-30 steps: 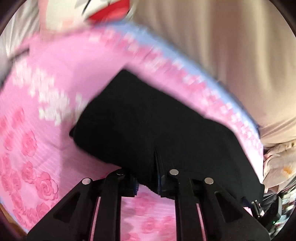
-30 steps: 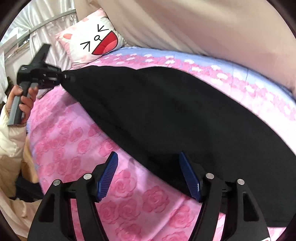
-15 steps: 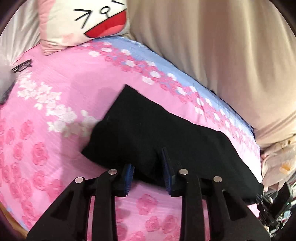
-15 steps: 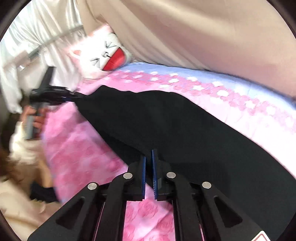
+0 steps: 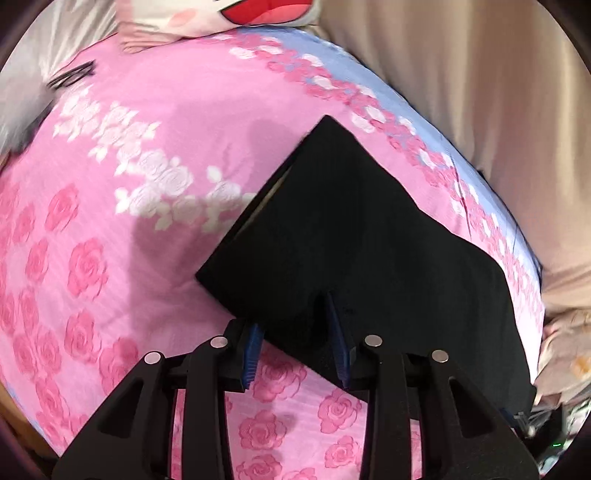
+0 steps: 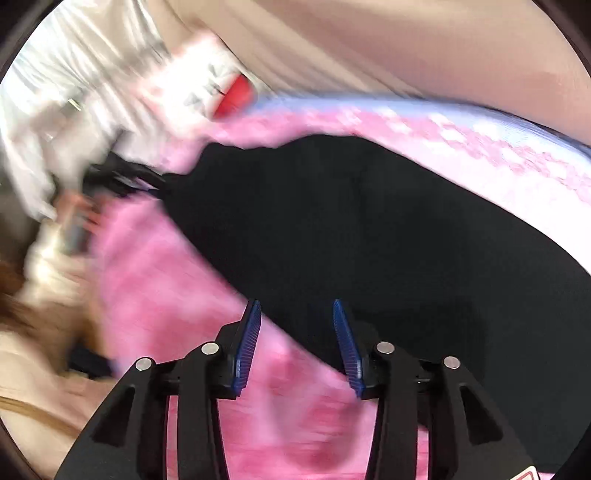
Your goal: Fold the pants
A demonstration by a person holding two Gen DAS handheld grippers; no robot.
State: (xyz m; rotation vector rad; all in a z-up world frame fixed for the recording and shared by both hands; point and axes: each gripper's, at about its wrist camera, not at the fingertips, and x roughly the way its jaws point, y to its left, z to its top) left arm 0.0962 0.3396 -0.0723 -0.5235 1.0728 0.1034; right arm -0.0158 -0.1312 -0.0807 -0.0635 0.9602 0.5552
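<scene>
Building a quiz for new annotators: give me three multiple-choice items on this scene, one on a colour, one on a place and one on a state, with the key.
1. What colour are the pants?
A. black
B. white
C. green

2. Where does the cartoon pillow lie?
A. on the floor
B. at the far end of the rose-patterned sheet, beyond the pants
C. between the gripper's fingers

3. How are the pants now?
A. hanging on a rail
B. spread flat on the sheet
C. rolled into a ball

Key: A, the cloth is plain black; B, the pillow sits at the top edge, past the pants; B, they lie flat on the pink sheet.
</scene>
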